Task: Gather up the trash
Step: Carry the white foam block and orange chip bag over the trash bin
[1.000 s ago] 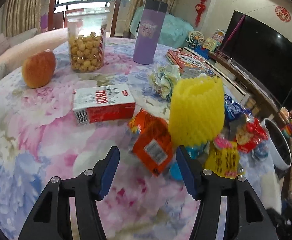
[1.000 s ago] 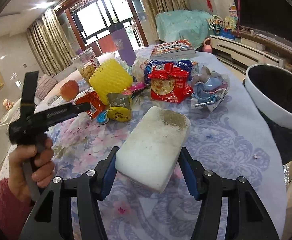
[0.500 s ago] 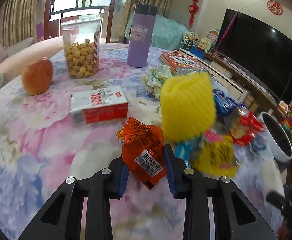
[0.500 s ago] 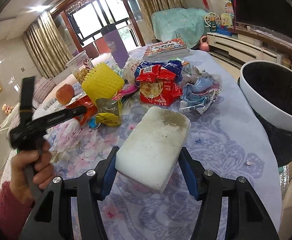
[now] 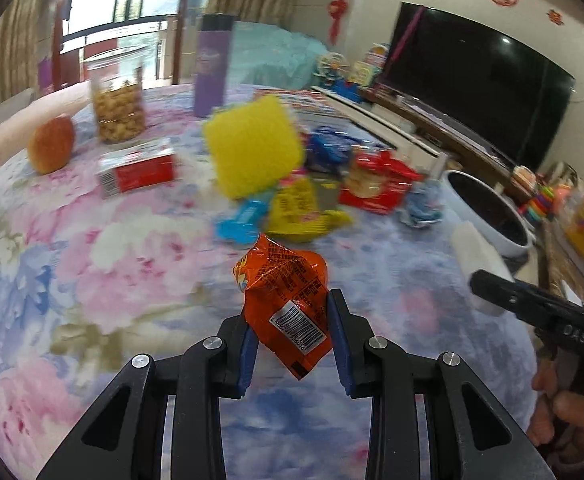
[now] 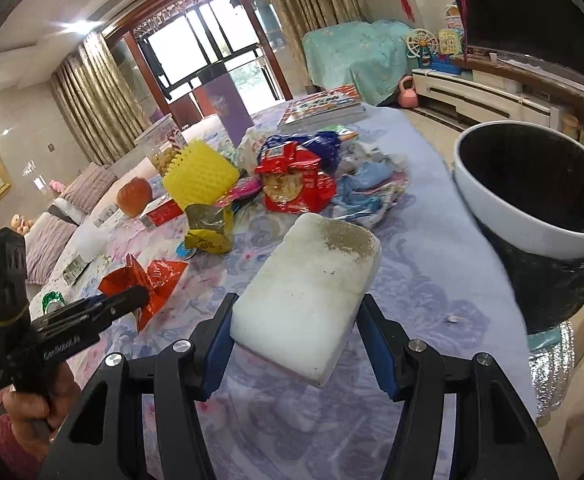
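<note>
Above the flowered surface (image 5: 91,280), your left gripper (image 5: 294,336) is closed on the orange wrapper (image 5: 287,292), its long axis pointing away from you. Your right gripper (image 6: 296,332) clamps the white block (image 6: 308,280), lengthwise forward, level, near the bin (image 6: 532,184).

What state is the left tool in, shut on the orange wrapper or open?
Shut on it. The left tool pinches the orange wrapper between both blue pads, and the wrapper sits lifted off the tablecloth.
</note>
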